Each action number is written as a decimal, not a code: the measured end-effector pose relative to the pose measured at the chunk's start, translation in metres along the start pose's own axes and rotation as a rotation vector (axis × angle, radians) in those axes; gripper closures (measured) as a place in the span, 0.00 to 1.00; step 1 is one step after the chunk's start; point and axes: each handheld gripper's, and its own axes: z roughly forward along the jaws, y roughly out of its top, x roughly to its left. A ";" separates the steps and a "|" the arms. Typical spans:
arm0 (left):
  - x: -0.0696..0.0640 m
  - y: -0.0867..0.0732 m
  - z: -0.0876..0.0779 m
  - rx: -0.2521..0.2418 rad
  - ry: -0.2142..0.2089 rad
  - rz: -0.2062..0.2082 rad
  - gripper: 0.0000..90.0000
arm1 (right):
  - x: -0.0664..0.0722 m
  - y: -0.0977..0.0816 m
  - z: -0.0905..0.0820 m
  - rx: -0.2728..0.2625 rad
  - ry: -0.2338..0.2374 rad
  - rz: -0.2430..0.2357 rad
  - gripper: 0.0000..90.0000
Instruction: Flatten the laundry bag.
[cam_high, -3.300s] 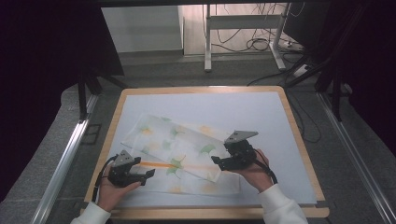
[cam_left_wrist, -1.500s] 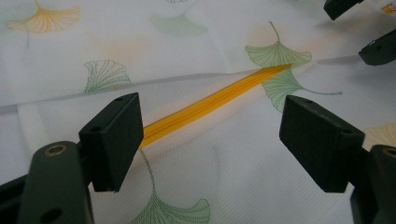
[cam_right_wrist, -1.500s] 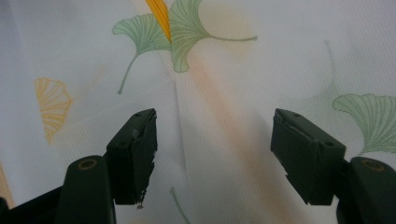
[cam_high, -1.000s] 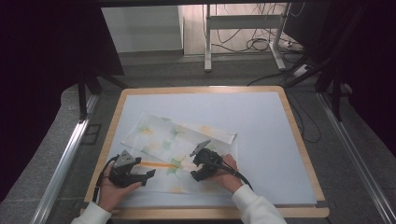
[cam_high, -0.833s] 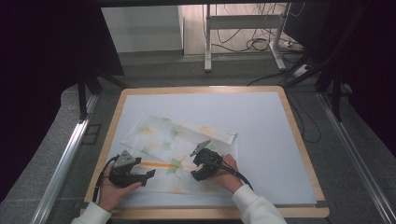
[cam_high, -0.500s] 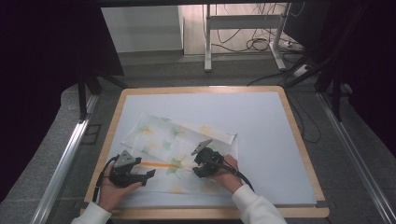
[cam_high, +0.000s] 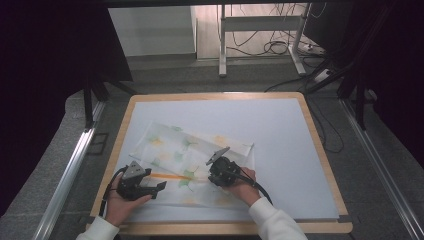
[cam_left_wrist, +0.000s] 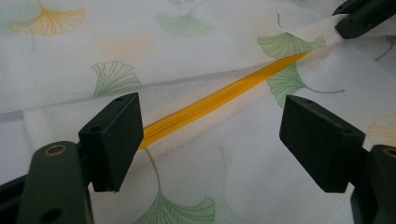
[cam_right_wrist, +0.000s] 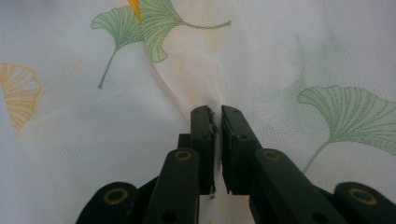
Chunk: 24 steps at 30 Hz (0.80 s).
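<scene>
A thin white mesh pouch (cam_high: 192, 162) lies flat on the pale mat of the wooden-edged table (cam_high: 310, 140), toward the person's side and left of centre. The fabric is a fine, semi-sheer net printed with fan-shaped ginkgo leaves in soft green and orange, and it wrinkles into low folds where it is being handled. It is roughly rectangular, lying at a slant, its long side running from the near left up toward the far right.

An orange zipper (cam_left_wrist: 219, 100) runs through the near part of the pouch, a narrow straight ribbed band; in the high view it lies almost level, from the left gripper toward the right one.

The left gripper (cam_left_wrist: 210, 140) hovers over the zipper's end with its flat black jaws spread wide, the band passing between them untouched.

The right gripper (cam_right_wrist: 217, 119) has just been closing, and its jaws are now pinched on a raised fold of the mesh at the zipper's other end, the cloth puckering toward them.
</scene>
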 end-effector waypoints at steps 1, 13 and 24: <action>0.000 0.000 0.000 0.000 0.000 0.000 0.24 | 0.000 0.000 0.000 0.000 0.005 0.004 0.97; 0.000 0.000 0.000 0.001 0.000 0.003 0.24 | 0.000 0.001 -0.004 -0.024 0.012 -0.001 0.98; 0.000 0.000 0.000 0.000 -0.001 0.004 0.24 | -0.001 0.005 -0.018 -0.096 0.020 0.013 0.99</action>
